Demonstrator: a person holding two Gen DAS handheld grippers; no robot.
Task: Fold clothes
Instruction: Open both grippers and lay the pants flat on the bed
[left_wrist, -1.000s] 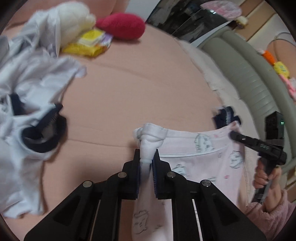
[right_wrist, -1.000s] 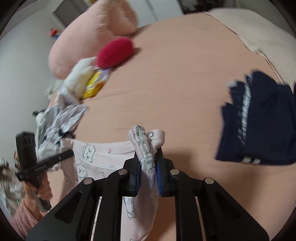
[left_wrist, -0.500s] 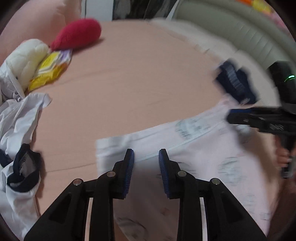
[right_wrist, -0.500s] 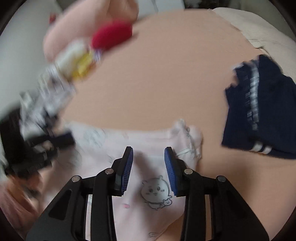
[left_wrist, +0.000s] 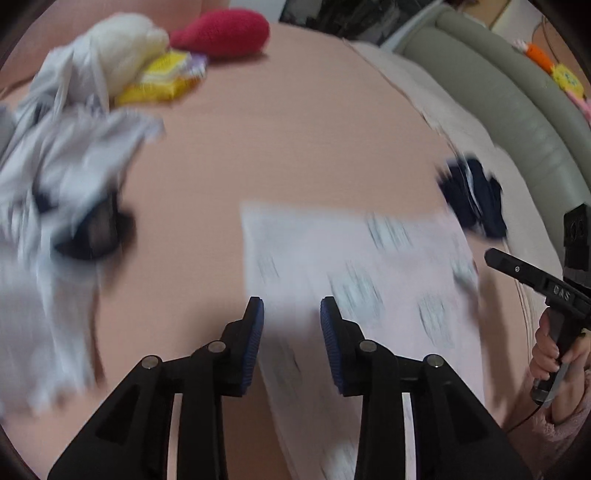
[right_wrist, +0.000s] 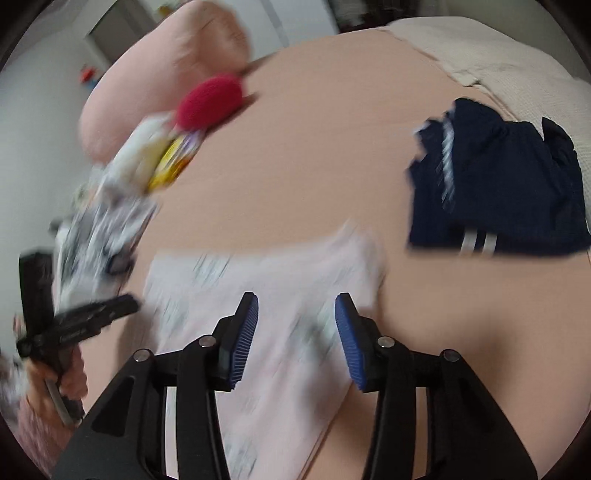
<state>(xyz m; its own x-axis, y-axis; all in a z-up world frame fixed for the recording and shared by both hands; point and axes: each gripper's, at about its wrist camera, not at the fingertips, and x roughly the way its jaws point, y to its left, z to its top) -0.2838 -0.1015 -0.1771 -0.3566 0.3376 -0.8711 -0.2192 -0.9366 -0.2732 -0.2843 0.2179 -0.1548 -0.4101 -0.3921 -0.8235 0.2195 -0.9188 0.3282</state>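
Observation:
A pale pink garment with small printed figures lies spread flat on the pink bed, blurred by motion. My left gripper hovers open over its near left part, nothing between the blue pads. In the right wrist view the same garment lies under my right gripper, which is also open and empty. Each view catches the other gripper at its edge, held in a hand: the right gripper at the right, the left gripper at the left.
A heap of white and dark clothes lies left. Folded navy shorts sit right of the garment. A red cushion, yellow packet and white plush lie at the far end. A grey padded headboard borders the right.
Both grippers let go of the pink garment's bunched corners and opened. The garment now lies flat on the bed, and both grippers have drawn back over its near part.

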